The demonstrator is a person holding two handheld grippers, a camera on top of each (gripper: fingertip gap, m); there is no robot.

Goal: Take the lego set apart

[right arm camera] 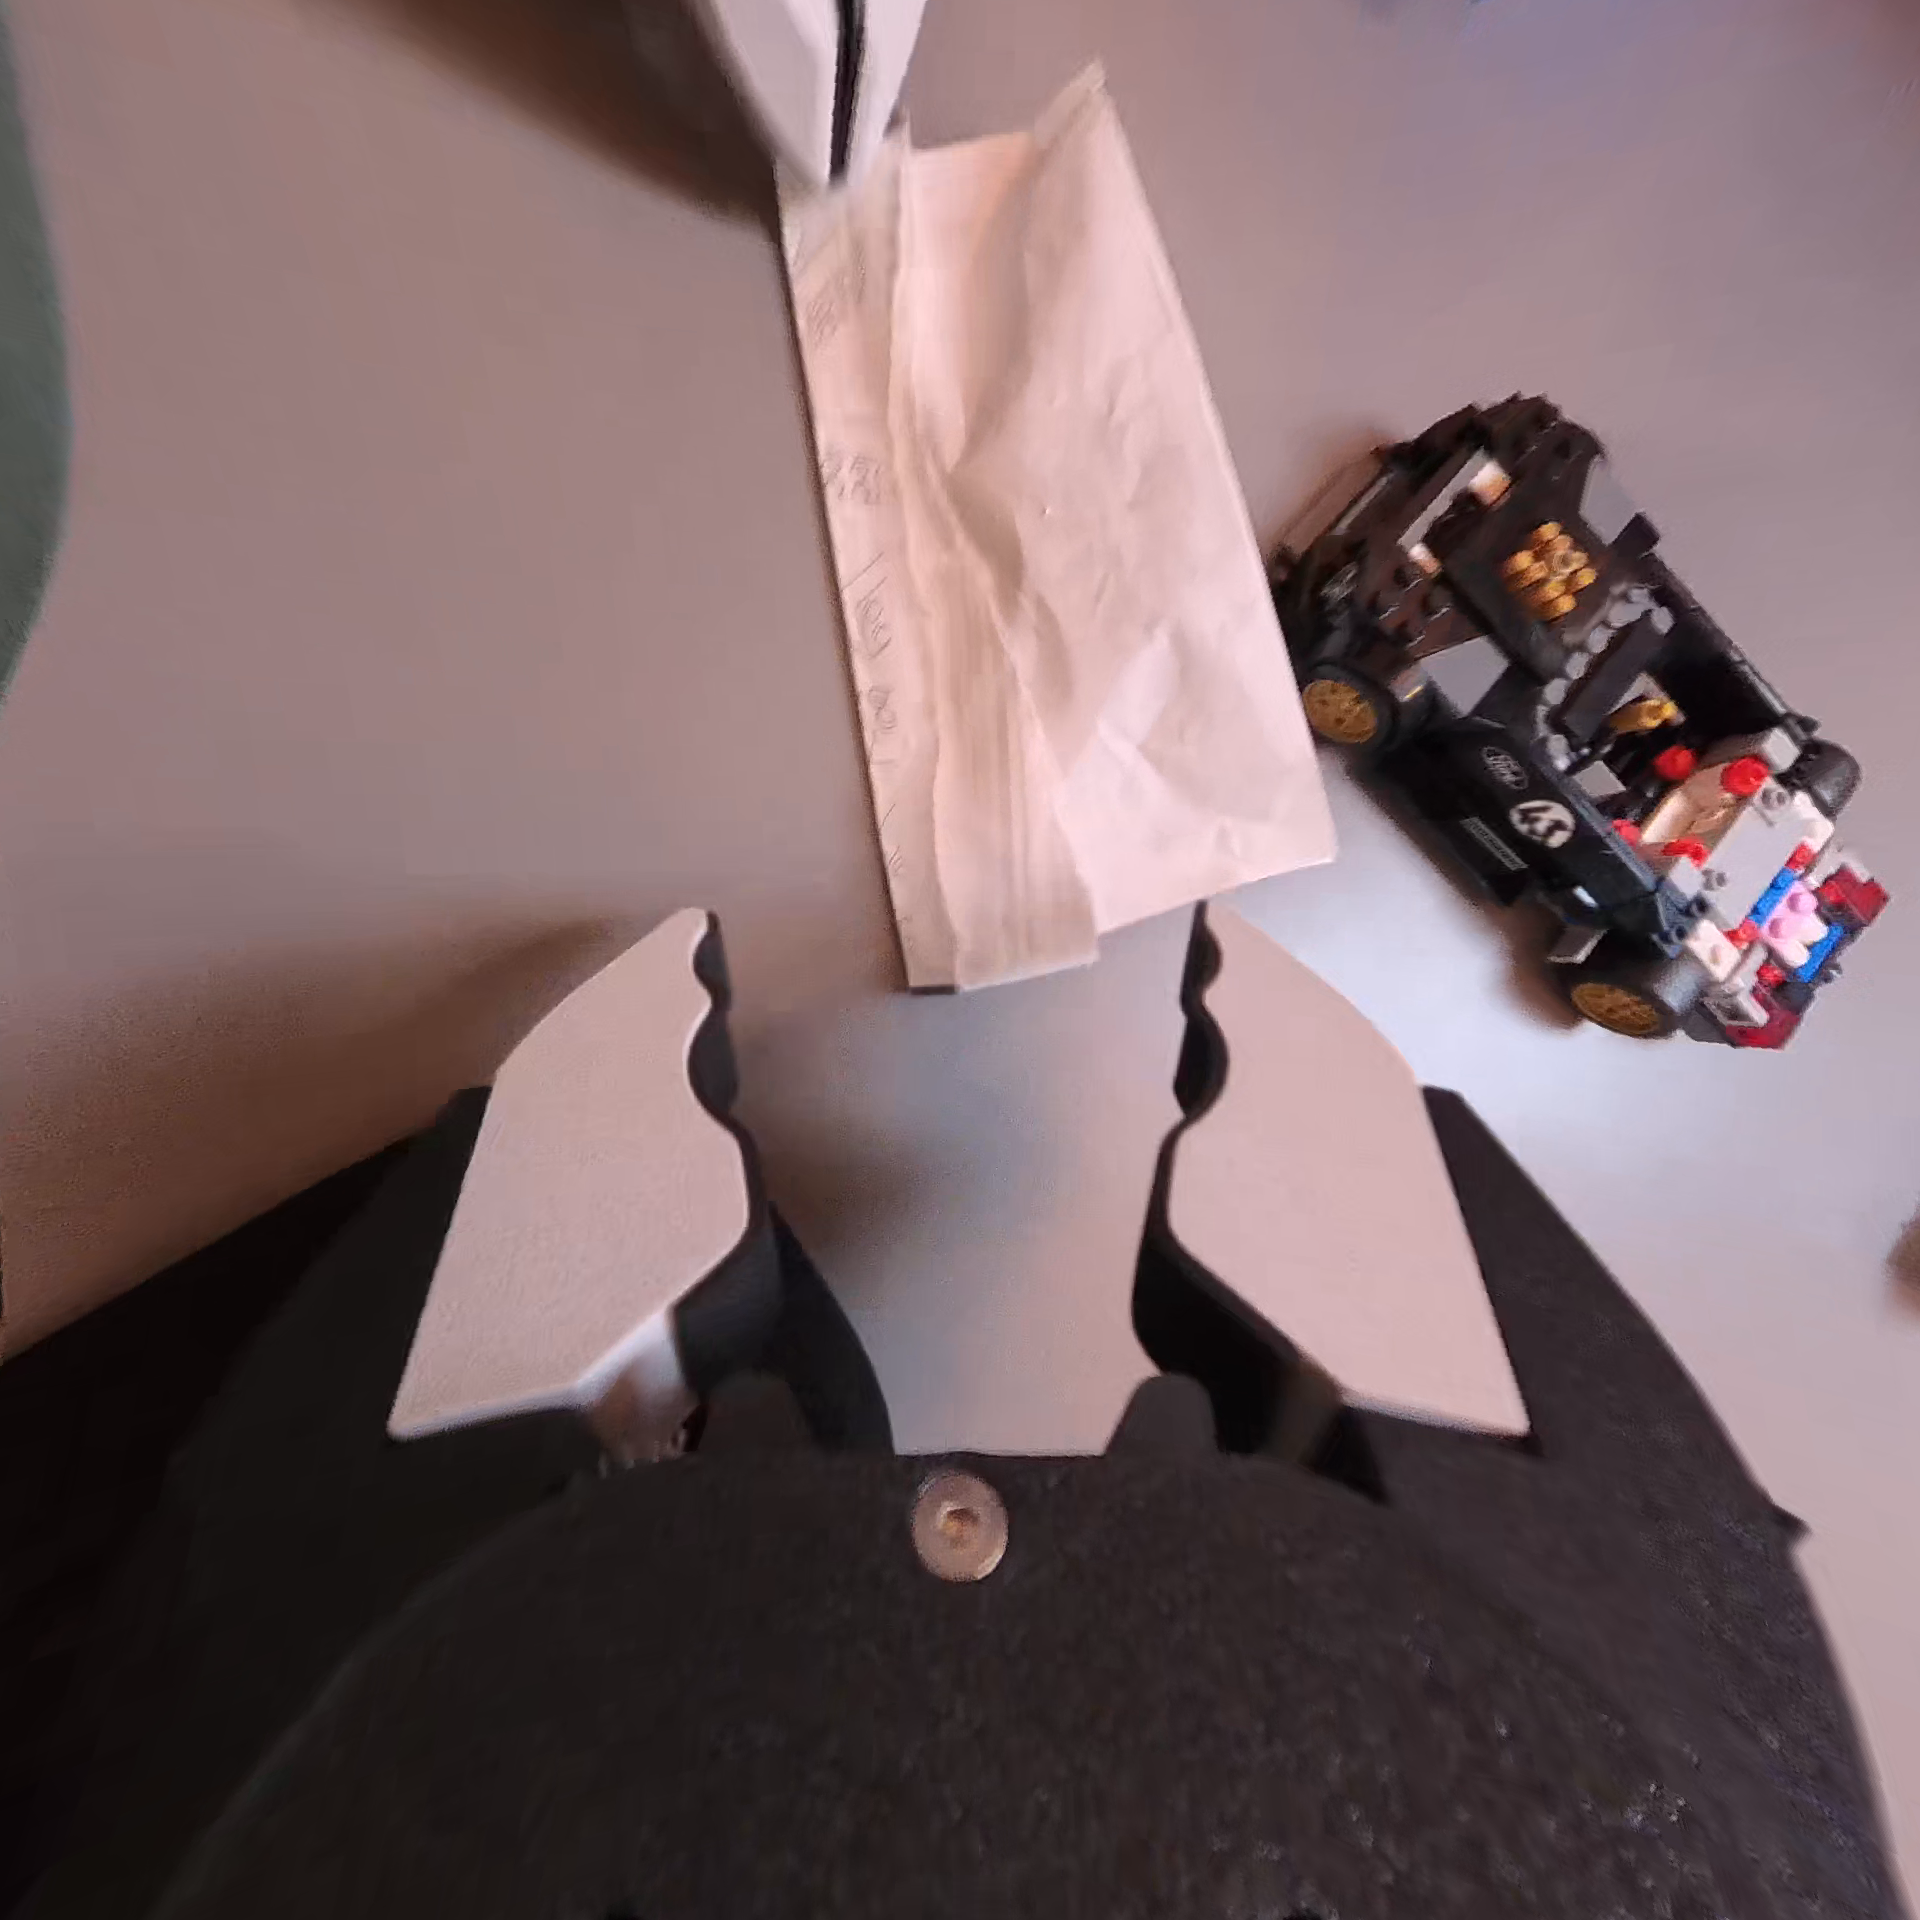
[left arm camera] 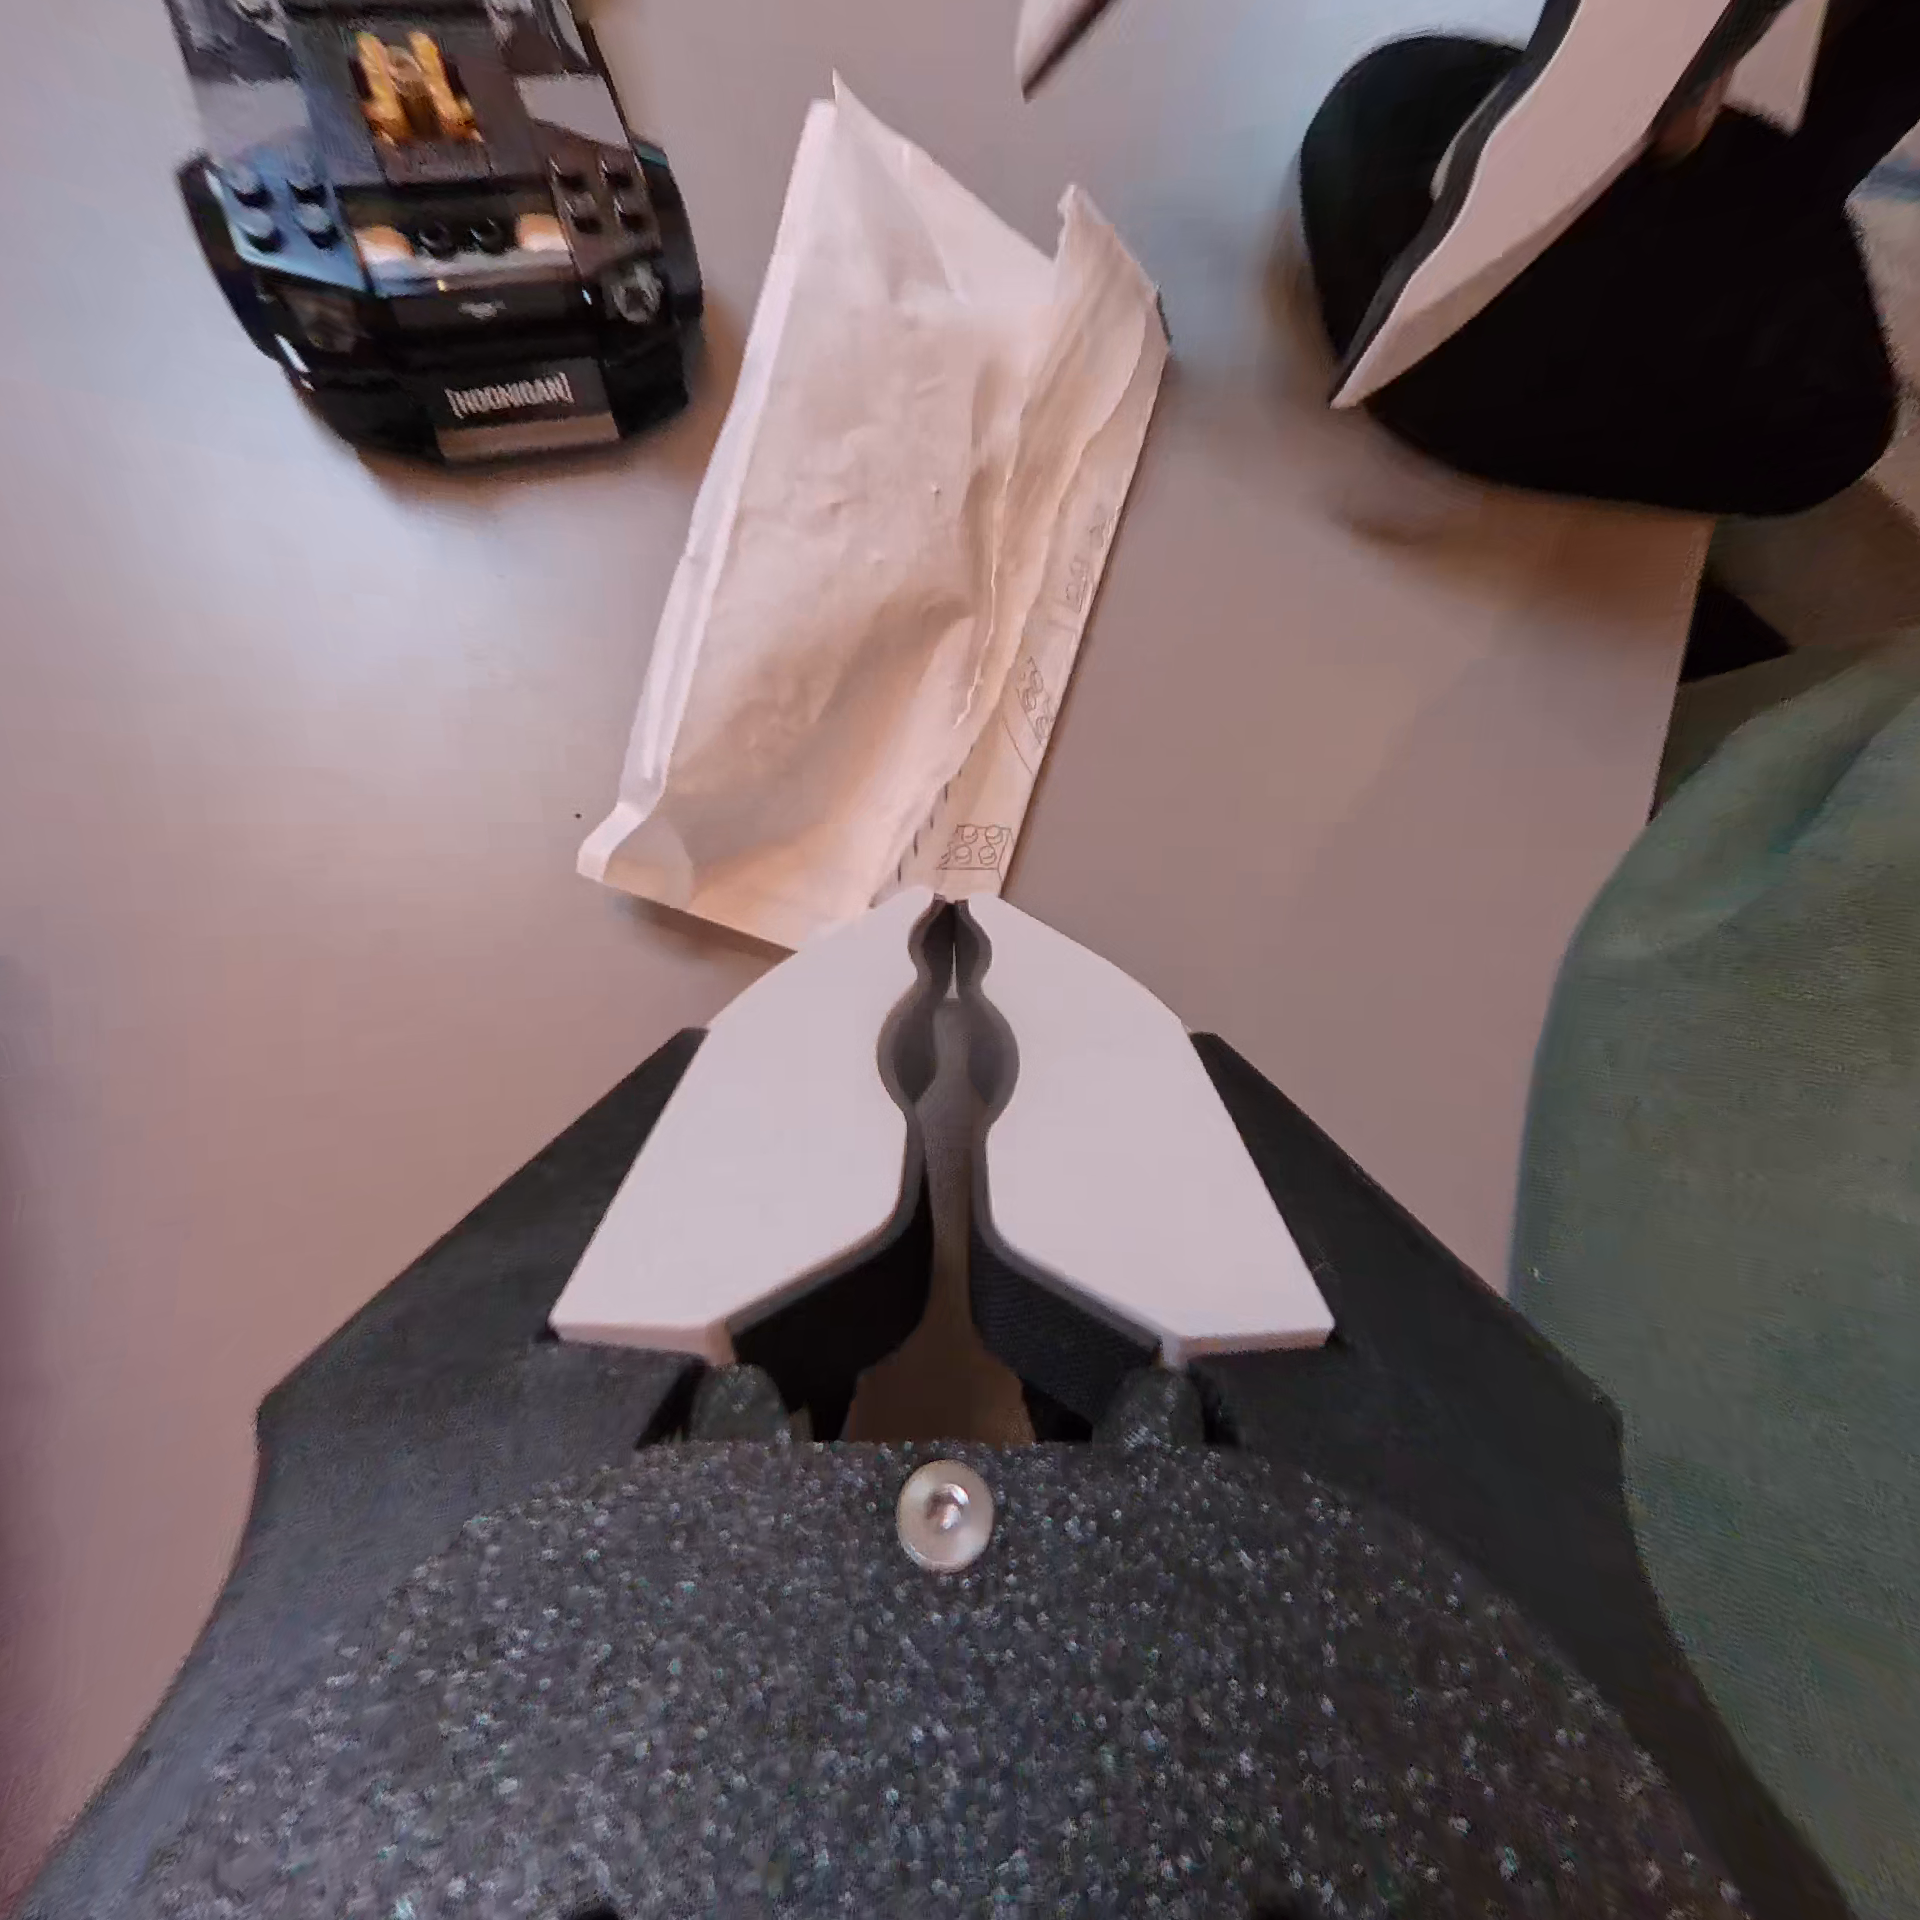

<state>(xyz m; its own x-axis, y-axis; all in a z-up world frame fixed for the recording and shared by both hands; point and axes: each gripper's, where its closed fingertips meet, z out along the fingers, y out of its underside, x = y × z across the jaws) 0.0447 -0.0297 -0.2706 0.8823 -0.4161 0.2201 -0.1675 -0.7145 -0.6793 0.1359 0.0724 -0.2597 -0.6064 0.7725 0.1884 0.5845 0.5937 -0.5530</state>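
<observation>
1. Lego car [left arm camera: 436, 239] sits on the grey table [left arm camera: 260, 727] at far left in the left wrist view, black with gold parts on top, roof already off and the cabin open; neither gripper touches it.
2. Paper bag [left arm camera: 883, 540], white and crumpled, lies flat just beside the car, between it and the grippers.
3. Left gripper [left arm camera: 951, 914] hovers low at the bag's near corner, its tongs closed together; whether they pinch the paper edge I cannot tell.
4. Right gripper [right arm camera: 951, 935] points down at the bag's other end, tongs spread wide apart and empty, the car off to its right.
5. Risks, as I judge them: the bag may slide or get dragged into the car; a one-sided pull on a brick could tip or skid the loose model.
</observation>
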